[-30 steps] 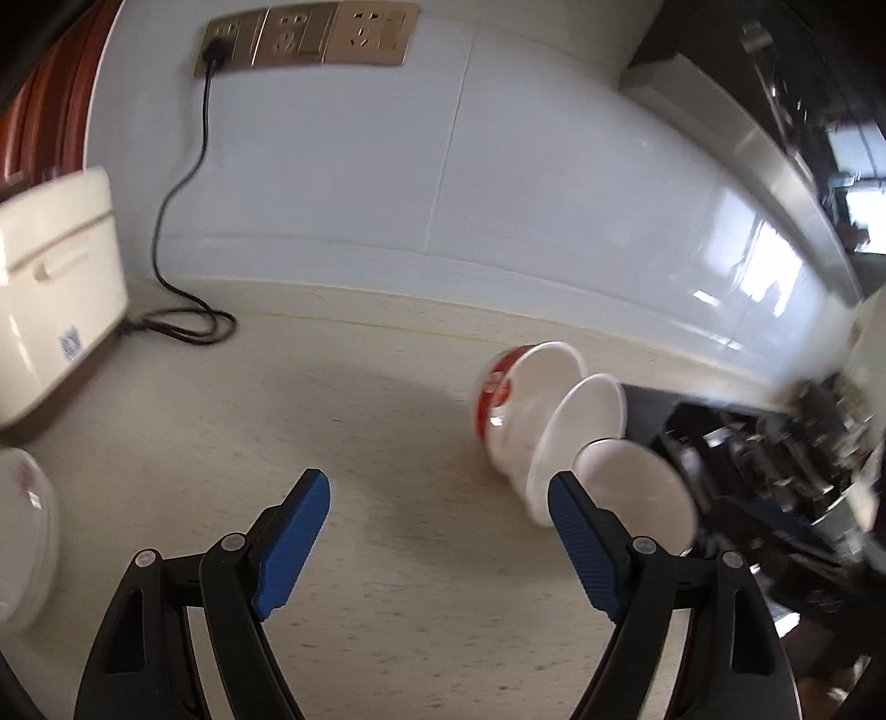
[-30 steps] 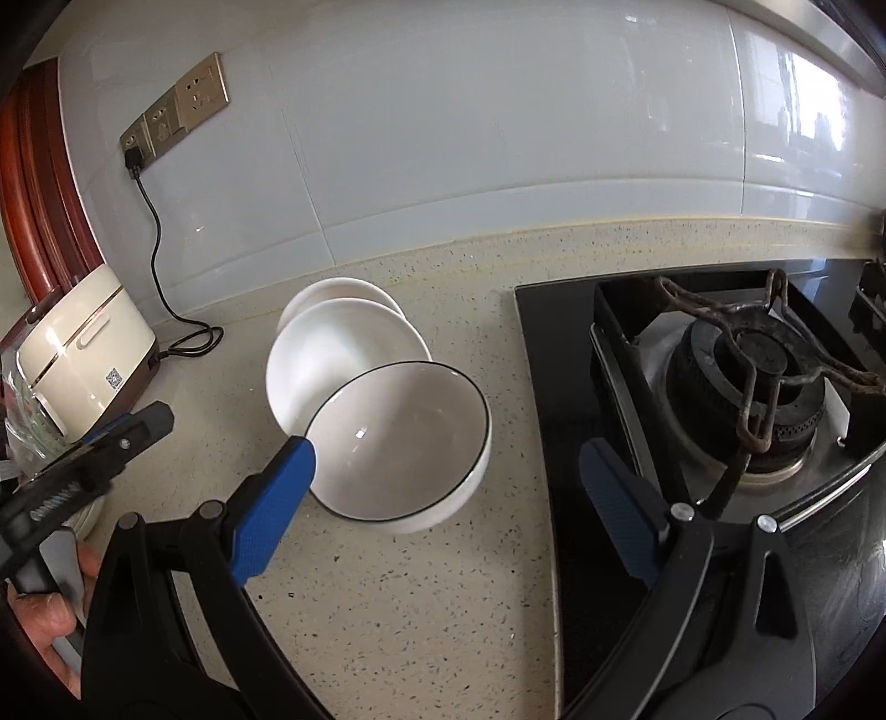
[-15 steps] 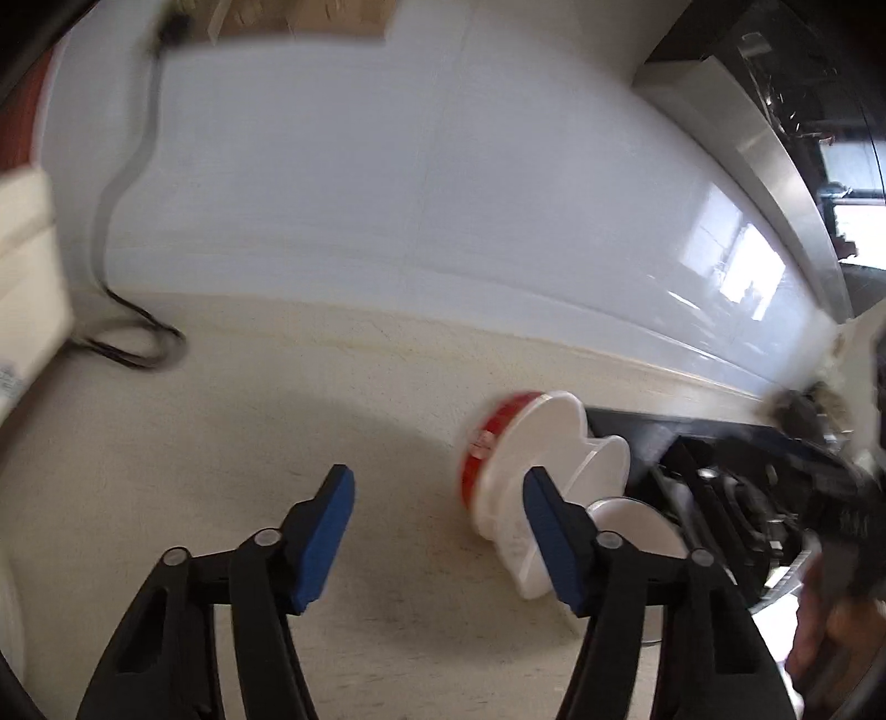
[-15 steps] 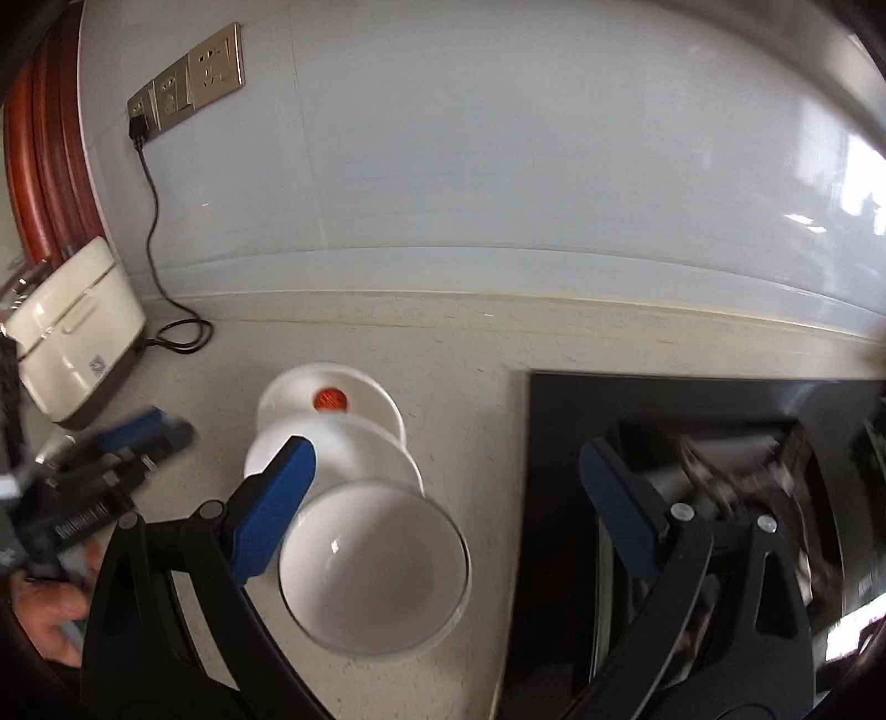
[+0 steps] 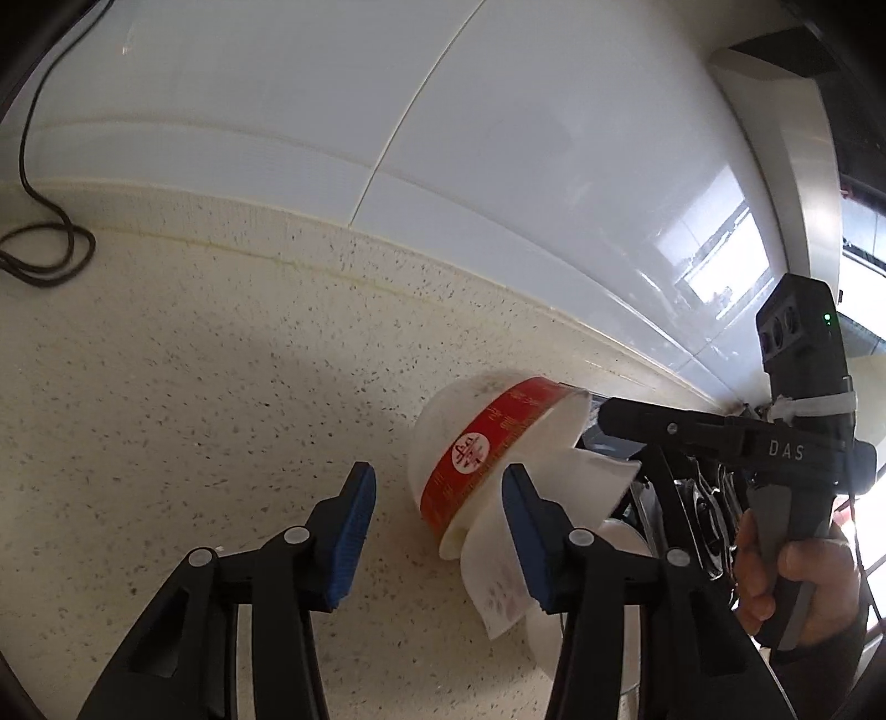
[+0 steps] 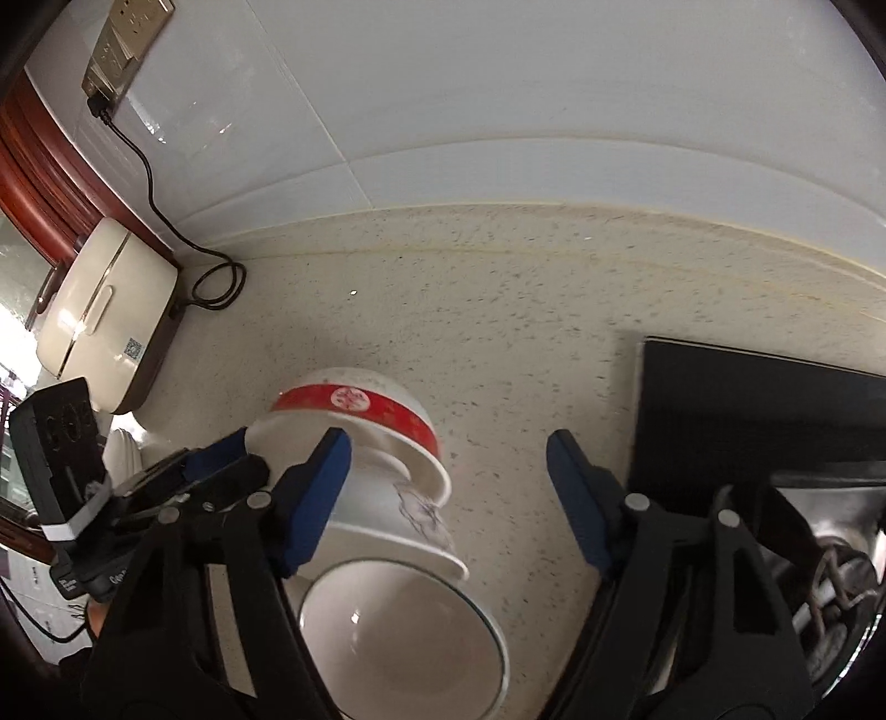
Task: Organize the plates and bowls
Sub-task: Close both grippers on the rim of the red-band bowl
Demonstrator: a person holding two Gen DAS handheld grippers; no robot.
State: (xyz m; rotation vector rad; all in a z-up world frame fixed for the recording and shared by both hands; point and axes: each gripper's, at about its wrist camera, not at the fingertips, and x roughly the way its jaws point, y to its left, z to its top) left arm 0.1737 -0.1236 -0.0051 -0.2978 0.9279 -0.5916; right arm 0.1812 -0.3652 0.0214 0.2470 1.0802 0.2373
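Observation:
Three bowls lie in a row on the speckled counter. The far one has a red band. A white bowl with a faint print sits against it. The nearest is a white bowl with a dark rim. My left gripper is open, its right finger at the rim of the red-banded bowl. My right gripper is open just above the bowls, its left finger over the printed bowl. Each gripper shows in the other's view: the right, the left.
A black gas hob lies right of the bowls. A cream appliance with a coiled black cord stands at the left by the white tiled wall. A wall socket sits above it.
Both grippers have moved in close to the bowls. The left gripper has swung right, so its right finger reaches the red-banded bowl. The right gripper has dropped lower over the row.

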